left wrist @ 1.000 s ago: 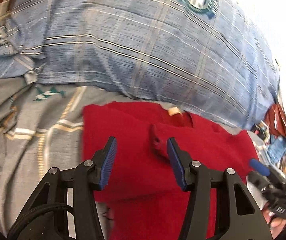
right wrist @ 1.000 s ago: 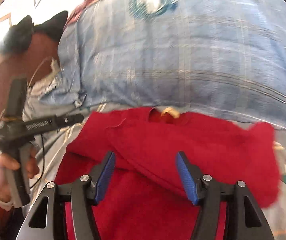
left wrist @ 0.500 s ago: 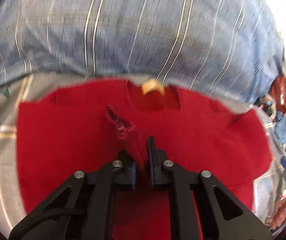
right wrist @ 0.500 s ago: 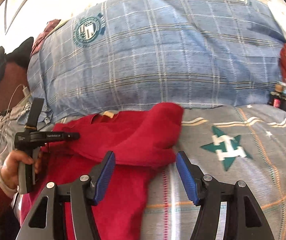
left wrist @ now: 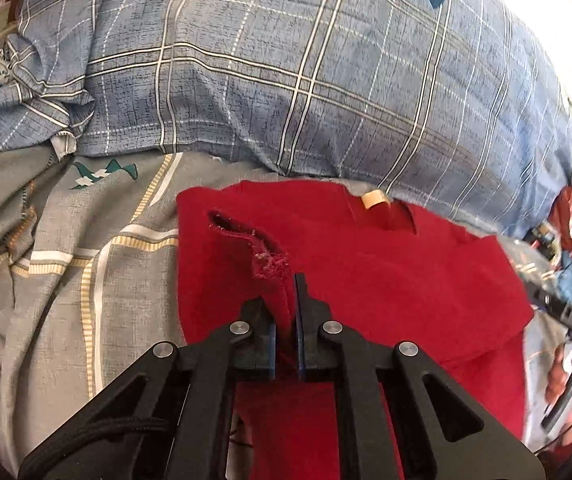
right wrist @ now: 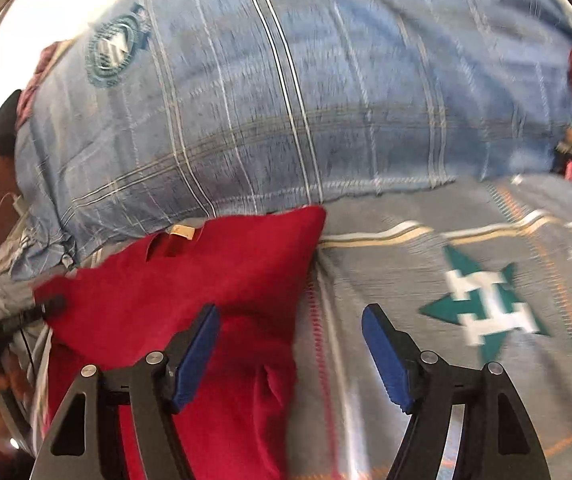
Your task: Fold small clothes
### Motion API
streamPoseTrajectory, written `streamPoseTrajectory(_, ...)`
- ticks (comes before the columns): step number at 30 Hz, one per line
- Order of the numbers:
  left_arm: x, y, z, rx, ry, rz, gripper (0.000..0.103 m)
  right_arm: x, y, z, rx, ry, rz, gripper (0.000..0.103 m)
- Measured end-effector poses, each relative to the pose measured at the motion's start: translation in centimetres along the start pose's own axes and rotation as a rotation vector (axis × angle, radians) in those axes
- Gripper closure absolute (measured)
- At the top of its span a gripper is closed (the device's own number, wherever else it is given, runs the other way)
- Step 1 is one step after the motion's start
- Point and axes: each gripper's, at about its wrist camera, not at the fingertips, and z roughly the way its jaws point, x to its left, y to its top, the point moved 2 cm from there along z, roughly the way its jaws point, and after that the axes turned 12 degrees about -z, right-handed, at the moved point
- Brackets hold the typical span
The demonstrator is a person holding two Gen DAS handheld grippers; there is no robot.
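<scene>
- My left gripper [left wrist: 290, 312] is pinched tight on a raised ridge of the red garment [left wrist: 385, 280], just below the frayed sleeve opening [left wrist: 246, 236] at about 11 o'clock from my fingertips.
- My right gripper [right wrist: 289, 340] has its jaws opening, with nothing pressed between them; the garment's right edge lies under the left pad and the bare grey bedsheet [right wrist: 465, 280] under the right one.
- The garment lies on the sheet, its collar and tan neck label [left wrist: 373, 200] at 12 o'clock, just beside the blue plaid pillow [left wrist: 286, 80].
- I judge the fold as begun but not finished: one sleeve side looks turned in over the body, giving a straight edge on the right in the right wrist view.
- Left to do, by my reckoning: bring the pinched side across, then fold the length and flatten it.
- The cloth looks soft, thick and fuzzy, deep red, with a ragged cuff.
</scene>
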Motion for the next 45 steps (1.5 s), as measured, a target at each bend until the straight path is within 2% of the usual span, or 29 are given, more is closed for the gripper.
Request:
streamPoseTrajectory(6,-0.9,0.2,-0.2,-0.031,-0.027,0.041,0.097,-0.6,1.4,5.4,0.098,0.069,0.079,0.033)
streamPoseTrajectory(7,-0.9,0.2,-0.2,-0.031,-0.031,0.043,0.097,-0.9,1.6,5.8,0.099,0.079,0.099,0.045)
streamPoseTrajectory(8,-1.1,0.2,-0.1,-0.033,-0.035,0.047,0.097,-1.3,1.9,6.2,0.098,0.095,0.124,0.063)
streamPoseTrajectory(9,-1.2,0.2,-0.1,-0.035,-0.037,0.052,0.097,-1.5,2.2,6.3,0.097,0.118,0.145,0.069)
streamPoseTrajectory(10,-1.3,0.3,0.0,-0.035,-0.041,0.058,0.097,-1.6,2.6,6.1,0.094,0.108,0.125,0.081)
streamPoseTrajectory(11,-1.3,0.3,0.1,-0.031,-0.044,0.061,0.097,-1.4,2.9,5.8,0.090,0.074,0.074,0.087)
streamPoseTrajectory(14,-1.1,-0.3,1.3,0.005,-0.026,0.069,0.097,-1.5,2.9,5.3,0.082,-0.056,-0.032,0.089)
streamPoseTrajectory(16,-1.0,-1.0,2.3,0.035,0.005,0.078,0.097,-2.2,2.3,6.0,0.119,-0.135,-0.050,0.089)
streamPoseTrajectory(20,-0.9,-1.4,2.5,0.038,0.026,0.093,0.097,-2.0,2.3,3.4,0.074,-0.160,-0.028,0.085)
streamPoseTrajectory(21,-0.9,-1.3,2.5,0.037,0.025,0.090,0.097,-1.4,2.2,1.8,0.035,-0.161,-0.044,0.085)
streamPoseTrajectory(23,-0.7,-1.4,2.6,0.037,0.027,0.088,0.097,-0.1,1.6,0.4,0.001,-0.124,-0.082,0.085)
streamPoseTrajectory(25,-0.5,-1.7,2.6,0.036,0.034,0.092,0.096,1.9,-0.1,0.3,0.056,-0.097,-0.175,0.085)
streamPoseTrajectory(28,-0.4,-1.8,2.1,0.047,0.024,0.081,0.095,1.9,-3.5,1.1,0.152,-0.206,-0.271,0.085)
streamPoseTrajectory(29,-0.3,-1.7,1.7,0.047,0.029,0.077,0.089,1.5,-4.1,0.5,0.112,-0.186,-0.260,0.082)
streamPoseTrajectory(32,0.0,-1.6,0.2,0.014,0.027,0.071,0.075,0.1,-4.3,-1.3,0.099,-0.146,-0.162,0.080)
streamPoseTrajectory(33,0.2,-1.4,-0.3,-0.002,0.027,0.063,0.067,0.0,-3.9,-2.3,0.065,-0.144,-0.141,0.077)
streamPoseTrajectory(34,0.3,-1.2,-0.5,-0.016,0.027,0.054,0.062,0.2,-3.5,-2.7,0.039,-0.153,-0.143,0.070)
streamPoseTrajectory(35,0.5,-1.1,-0.7,-0.025,0.025,0.045,0.054,0.3,-3.1,-2.7,0.023,-0.161,-0.148,0.048)
streamPoseTrajectory(37,1.0,-0.9,-0.3,-0.022,0.030,0.022,0.053,0.3,-2.1,-1.9,-0.002,-0.179,-0.138,0.026)
streamPoseTrajectory(40,1.5,-1.1,1.1,0.012,0.052,0.016,0.053,-0.3,-0.8,1.7,0.050,-0.174,-0.100,0.027)
streamPoseTrajectory(42,1.5,-1.3,2.0,0.026,0.065,0.024,0.053,-1.3,-0.2,4.2,0.102,-0.187,-0.076,0.040)
streamPoseTrajectory(43,1.5,-1.3,2.4,0.030,0.068,0.028,0.053,-1.7,0.0,5.4,0.130,-0.178,-0.068,0.063)
streamPoseTrajectory(44,1.3,-1.2,2.7,0.028,0.070,0.033,0.053,-1.7,0.1,5.8,0.123,-0.144,-0.063,0.076)
streamPoseTrajectory(45,1.0,-1.1,2.9,0.027,0.071,0.045,0.053,-1.5,0.6,5.6,0.108,-0.161,-0.076,0.085)
